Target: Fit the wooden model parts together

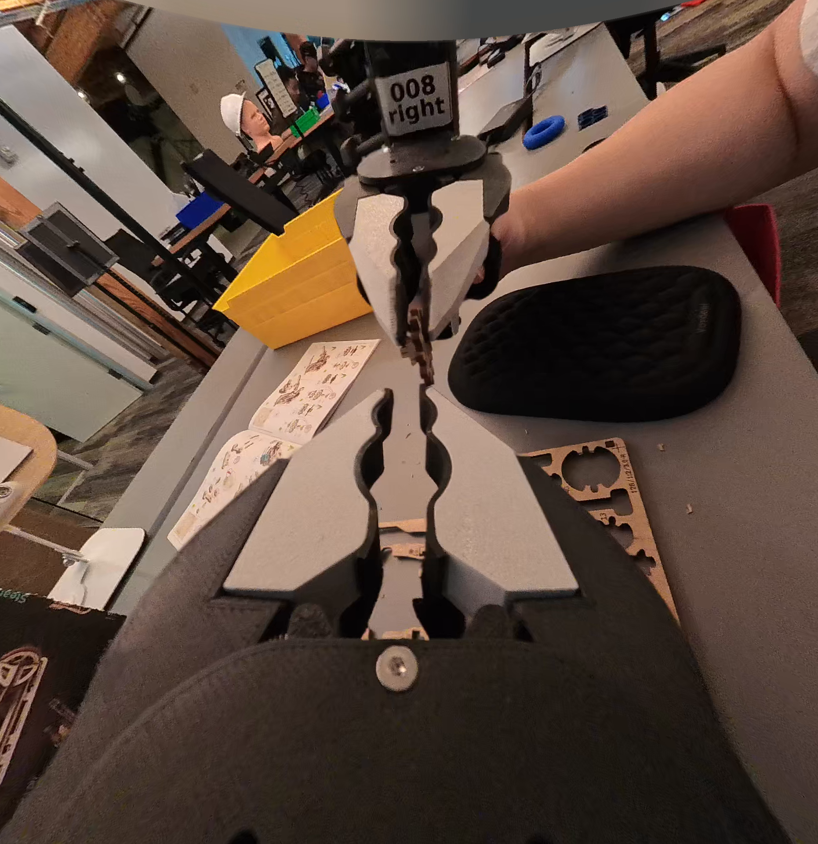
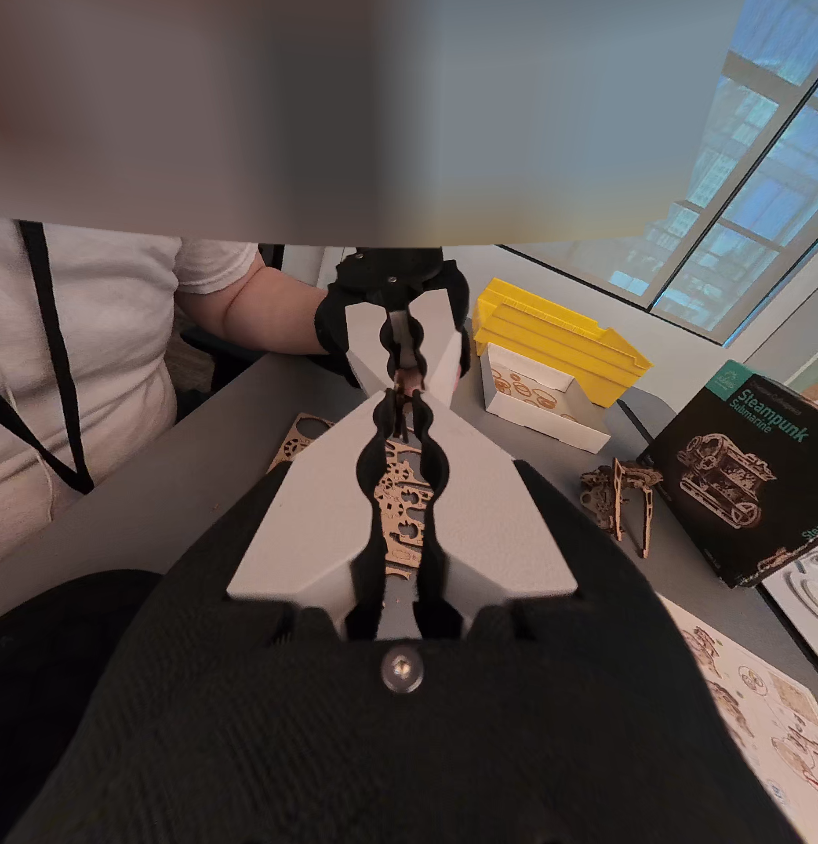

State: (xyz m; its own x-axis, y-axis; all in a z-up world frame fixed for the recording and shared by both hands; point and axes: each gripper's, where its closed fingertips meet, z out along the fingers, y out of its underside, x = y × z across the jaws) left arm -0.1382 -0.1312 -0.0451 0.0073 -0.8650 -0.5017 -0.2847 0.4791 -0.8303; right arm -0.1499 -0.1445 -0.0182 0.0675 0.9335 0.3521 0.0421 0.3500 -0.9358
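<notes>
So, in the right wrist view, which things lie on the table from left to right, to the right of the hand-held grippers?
yellow bin → partly built wooden model → dark kit box

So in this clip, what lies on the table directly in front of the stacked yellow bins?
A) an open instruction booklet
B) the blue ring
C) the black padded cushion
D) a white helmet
A: in the left wrist view the open instruction booklet lies on the grey table just before the yellow bins; the black cushion sits off to the side.
</notes>
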